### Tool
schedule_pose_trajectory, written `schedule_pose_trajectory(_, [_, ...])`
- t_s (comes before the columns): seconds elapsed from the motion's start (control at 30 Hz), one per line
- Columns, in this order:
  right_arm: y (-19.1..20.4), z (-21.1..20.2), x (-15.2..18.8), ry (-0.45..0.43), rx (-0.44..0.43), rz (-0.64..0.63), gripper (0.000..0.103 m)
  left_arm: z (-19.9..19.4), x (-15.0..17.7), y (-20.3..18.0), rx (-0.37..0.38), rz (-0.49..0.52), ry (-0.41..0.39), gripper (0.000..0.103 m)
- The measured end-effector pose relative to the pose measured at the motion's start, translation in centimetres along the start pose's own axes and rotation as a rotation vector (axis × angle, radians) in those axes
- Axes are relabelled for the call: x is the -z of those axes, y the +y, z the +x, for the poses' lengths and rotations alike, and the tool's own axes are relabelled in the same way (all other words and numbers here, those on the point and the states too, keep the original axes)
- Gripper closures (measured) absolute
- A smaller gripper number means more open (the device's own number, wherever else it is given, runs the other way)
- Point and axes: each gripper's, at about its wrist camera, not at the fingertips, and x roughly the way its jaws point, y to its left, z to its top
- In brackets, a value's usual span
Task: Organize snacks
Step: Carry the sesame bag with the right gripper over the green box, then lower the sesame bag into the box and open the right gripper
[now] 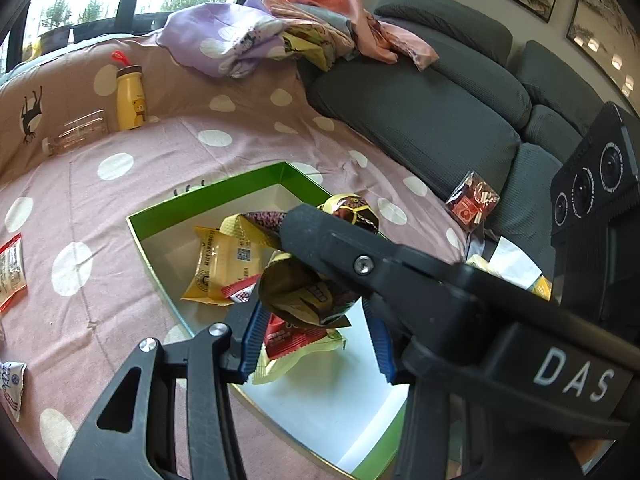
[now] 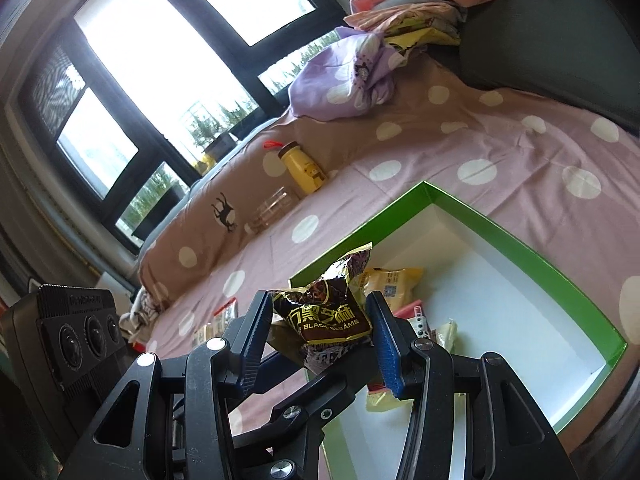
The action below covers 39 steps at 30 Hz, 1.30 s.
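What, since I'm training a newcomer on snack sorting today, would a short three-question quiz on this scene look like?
1. True or false: the green box has no snacks in it yet.
2. What is clamped in the right tool? A. a black sesame packet B. a yellow bottle C. a glass jar
3. Fill in: the inside of the green box is coloured ____.

Key: 1 false; 2 A; 3 white.
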Motion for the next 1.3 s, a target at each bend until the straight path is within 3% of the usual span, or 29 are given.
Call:
schedule_pose_trajectory(0.57, [-3.6,1.3,-0.1,0.073,0.071,0.111,0.051,3.7,0.3,-0.3,0.033,-0.008,0.133,0.057])
schedule_pose_trajectory(1.03, [-4.2,2.0,-0.1,0.110,0.132,0.118,0.051,5.1,0.6,0.0,0.056,-0.029,0.194,0.058])
schedule_pose_trajectory(1.23, [-4.4,1.6,-0.2,0.086,0.162,0.122,0.051,4.1,1.1,0.4,0.017,-0.030,0.171,0.057])
schedule_pose_trajectory(1.3, [-4.3,1.3,-0.3,0.066,0.176,0.122,0.046,2.6,1.0,0.9,-0.004,-0.041,0.134,0.052])
